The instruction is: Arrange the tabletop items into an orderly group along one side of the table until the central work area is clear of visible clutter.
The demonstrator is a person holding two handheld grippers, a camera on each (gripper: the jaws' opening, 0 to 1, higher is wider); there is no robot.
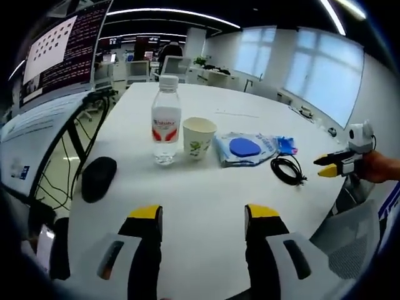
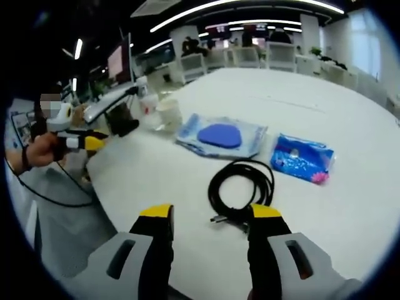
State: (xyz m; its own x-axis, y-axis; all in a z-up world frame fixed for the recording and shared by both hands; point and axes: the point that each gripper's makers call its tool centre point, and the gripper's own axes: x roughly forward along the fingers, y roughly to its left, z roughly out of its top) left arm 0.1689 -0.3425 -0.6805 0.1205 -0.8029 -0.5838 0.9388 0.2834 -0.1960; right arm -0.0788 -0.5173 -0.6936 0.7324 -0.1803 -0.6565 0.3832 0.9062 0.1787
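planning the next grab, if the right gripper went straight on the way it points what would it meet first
Most likely the coiled black cable, lying just ahead of the open right gripper; beyond it sits the clear packet with a blue pad. Depth is uncertain.

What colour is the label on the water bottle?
The water bottle label is red and white, clearest in the left gripper view.
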